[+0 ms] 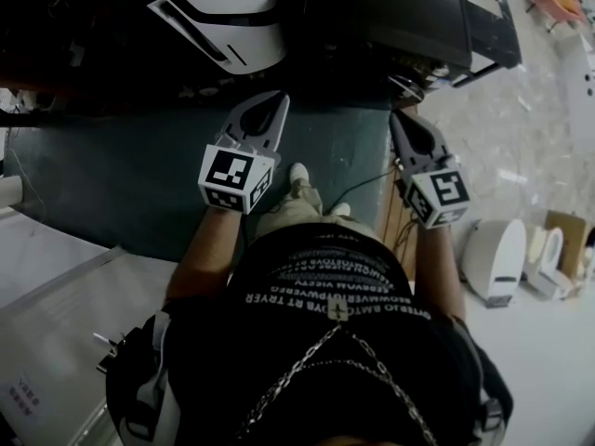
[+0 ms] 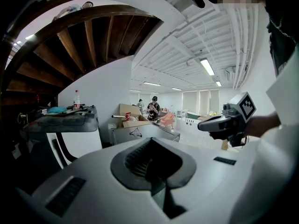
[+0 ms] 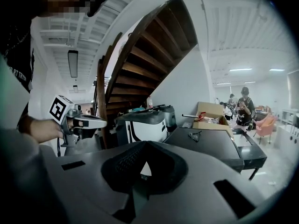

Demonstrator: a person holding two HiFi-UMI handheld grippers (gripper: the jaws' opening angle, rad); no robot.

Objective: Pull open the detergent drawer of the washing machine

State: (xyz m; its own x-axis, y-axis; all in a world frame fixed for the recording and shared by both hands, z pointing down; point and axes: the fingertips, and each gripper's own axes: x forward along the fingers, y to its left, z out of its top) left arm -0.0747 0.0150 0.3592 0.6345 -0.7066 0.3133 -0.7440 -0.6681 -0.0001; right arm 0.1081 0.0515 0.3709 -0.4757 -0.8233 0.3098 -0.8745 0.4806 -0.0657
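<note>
Chain necklace point(image 1: 321, 356) and black printed shirt point(image 1: 321, 286) fill the foreground as I hold both tools out level in front of me. My left gripper point(image 1: 279, 98) is clenched, its jaws pressed together on nothing; my right gripper point(image 1: 396, 116), beside it and well apart from it, is likewise closed and empty. Below them lie a dark green mat point(image 1: 112, 184) and the toe of my white shoe point(image 1: 299, 173). Ahead of the left gripper, past the far edge of the mat and out of its reach, stands the white washing machine point(image 1: 228, 17), with a bottle point(image 2: 76, 98) and clutter on its dark top; its detergent drawer cannot be picked out from here. Ahead of the right gripper sits a dark flat-topped unit point(image 3: 210, 143). Wooden stairs point(image 3: 145, 55) curve overhead, and people point(image 3: 244, 104) stand far down the room.
</note>
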